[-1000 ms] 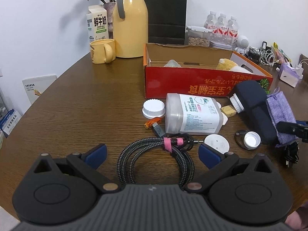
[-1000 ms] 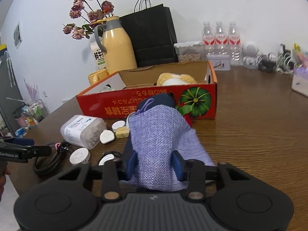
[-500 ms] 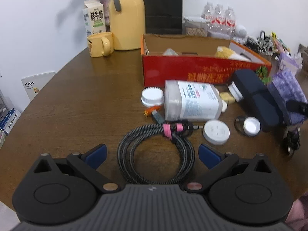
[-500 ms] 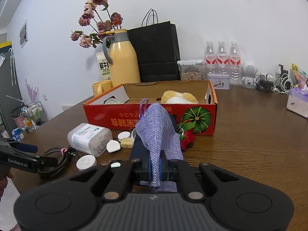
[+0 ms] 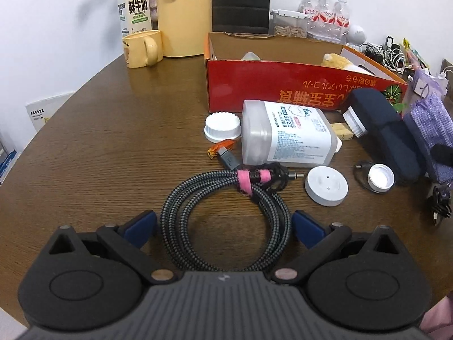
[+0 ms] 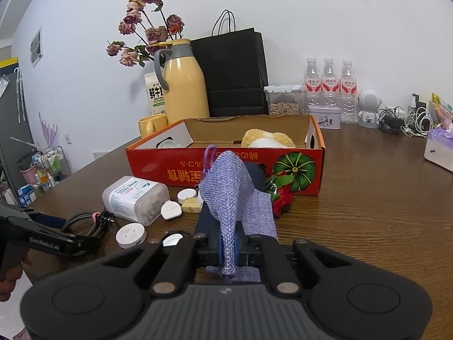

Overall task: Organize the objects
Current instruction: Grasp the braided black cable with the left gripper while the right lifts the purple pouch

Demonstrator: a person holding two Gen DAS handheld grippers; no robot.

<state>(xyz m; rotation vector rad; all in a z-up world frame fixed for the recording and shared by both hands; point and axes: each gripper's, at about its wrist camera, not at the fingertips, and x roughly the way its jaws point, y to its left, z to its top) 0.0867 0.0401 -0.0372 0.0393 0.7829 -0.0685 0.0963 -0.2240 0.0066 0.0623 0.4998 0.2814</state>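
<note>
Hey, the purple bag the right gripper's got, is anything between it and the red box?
The right gripper is shut on the purple mesh bag. The dark blue case and an artificial rose lie on the table between it and the red box; lifted over both, the open top looks clear.

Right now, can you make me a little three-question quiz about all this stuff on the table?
1. True or false: the right gripper has its jaws shut on the purple woven cloth pouch.
2. What lies between the open jaws of the left gripper? A) yellow ceramic mug B) coiled black braided cable C) white round lid
3. Fill in: the fluffy yellow plush toy sits inside the red cardboard ____.

Key: 1 true; 2 B; 3 box.
</note>
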